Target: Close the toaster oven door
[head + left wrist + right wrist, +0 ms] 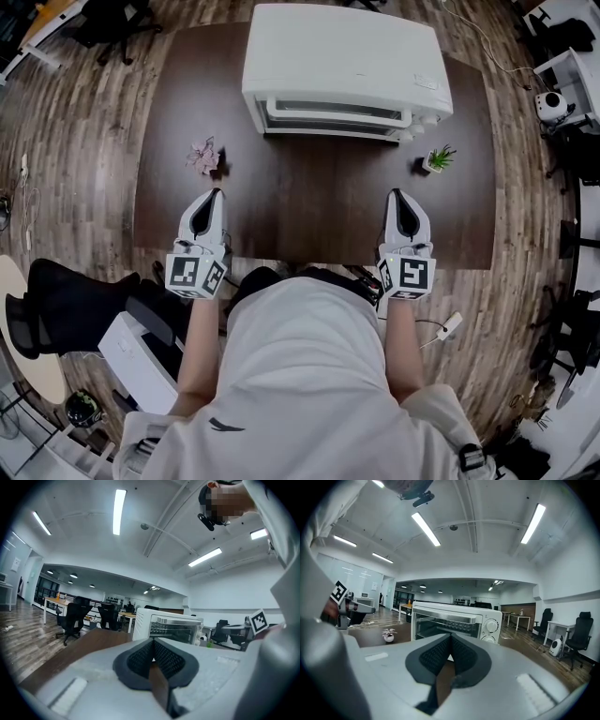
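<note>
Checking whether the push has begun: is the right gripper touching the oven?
Apart. The head view shows a stretch of bare table between the right gripper and the oven. Its jaws are shut with nothing between them.

The dark table (pixel 309 216) carries a white toaster oven (pixel 342 66), a pink flower (pixel 204 156) and a green plant (pixel 437 158).

Dark table (pixel 309 211), pink flower (pixel 204 156), small green plant (pixel 438 158) — wooden floor (pixel 84 131)
</note>
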A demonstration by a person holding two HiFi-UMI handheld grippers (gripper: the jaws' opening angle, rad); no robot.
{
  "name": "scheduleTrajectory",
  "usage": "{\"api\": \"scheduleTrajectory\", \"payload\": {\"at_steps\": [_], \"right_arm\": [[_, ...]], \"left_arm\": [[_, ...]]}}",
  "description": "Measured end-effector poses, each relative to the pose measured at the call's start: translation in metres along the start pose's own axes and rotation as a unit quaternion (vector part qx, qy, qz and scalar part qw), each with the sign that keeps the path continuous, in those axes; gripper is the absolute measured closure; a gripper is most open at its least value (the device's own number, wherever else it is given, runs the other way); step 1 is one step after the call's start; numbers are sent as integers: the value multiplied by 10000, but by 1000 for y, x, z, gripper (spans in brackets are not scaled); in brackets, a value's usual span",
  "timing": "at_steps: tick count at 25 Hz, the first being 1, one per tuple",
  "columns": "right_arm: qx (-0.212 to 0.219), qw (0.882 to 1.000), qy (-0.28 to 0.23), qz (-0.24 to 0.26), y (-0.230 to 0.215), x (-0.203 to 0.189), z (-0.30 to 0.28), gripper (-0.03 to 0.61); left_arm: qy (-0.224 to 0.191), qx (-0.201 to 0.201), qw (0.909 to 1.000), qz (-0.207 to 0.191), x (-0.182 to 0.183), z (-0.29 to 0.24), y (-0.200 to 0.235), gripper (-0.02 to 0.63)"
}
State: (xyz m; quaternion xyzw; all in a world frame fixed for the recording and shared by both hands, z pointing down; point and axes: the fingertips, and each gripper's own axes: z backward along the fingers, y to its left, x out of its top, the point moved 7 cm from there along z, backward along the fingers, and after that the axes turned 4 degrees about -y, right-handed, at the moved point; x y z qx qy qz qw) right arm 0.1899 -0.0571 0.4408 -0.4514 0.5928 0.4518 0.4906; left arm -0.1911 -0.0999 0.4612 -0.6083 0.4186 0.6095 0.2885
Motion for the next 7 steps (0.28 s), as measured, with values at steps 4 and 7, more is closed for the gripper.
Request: {"api": "scheduleTrajectory", "payload": {"at_steps": [4, 7], "right_arm": [[34, 10000, -10, 9, -1, 0, 2, 580], [45, 10000, -12, -6, -3, 1, 3, 580]], "left_arm": [[16, 34, 10000, 6, -2, 3, -2, 620], [18, 43, 10000, 10, -2, 4, -6, 620]]}}
